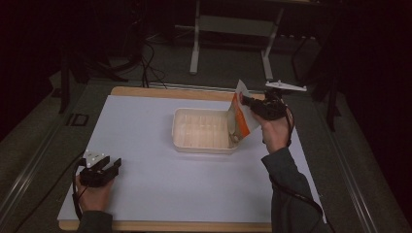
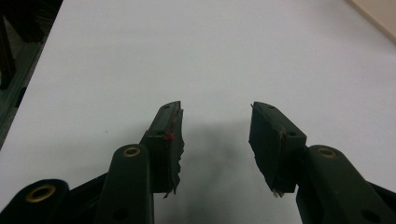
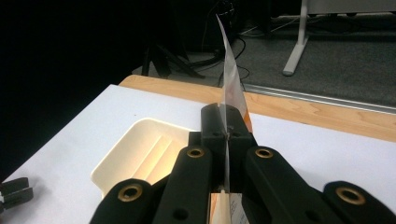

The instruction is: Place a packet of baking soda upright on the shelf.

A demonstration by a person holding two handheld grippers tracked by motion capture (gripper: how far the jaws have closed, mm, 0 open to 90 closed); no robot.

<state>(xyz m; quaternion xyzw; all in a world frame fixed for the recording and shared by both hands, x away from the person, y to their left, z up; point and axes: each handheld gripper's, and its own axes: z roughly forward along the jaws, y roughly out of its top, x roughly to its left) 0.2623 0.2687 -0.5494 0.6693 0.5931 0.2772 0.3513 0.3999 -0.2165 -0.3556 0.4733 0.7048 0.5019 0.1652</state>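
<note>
A shallow cream plastic tray (image 1: 180, 140) sits on the white sheet right of centre; it also appears in the right gripper view (image 3: 116, 156). My right gripper (image 1: 247, 102) is shut on an orange and white packet (image 1: 241, 116), holding it tilted over the tray's right end. In the right gripper view the packet (image 3: 232, 88) stands edge-on, pinched between the closed jaws at my right gripper (image 3: 227, 121). My left gripper (image 1: 111, 167) rests open on the sheet at the near left, nothing between its fingers, as the left gripper view (image 2: 215, 122) confirms.
A white sheet (image 1: 145, 126) covers a wooden table (image 1: 145, 91). Beyond the far edge stand the white legs of a desk frame (image 1: 195, 48) and dark cables on the floor. Dark gear stands at the left.
</note>
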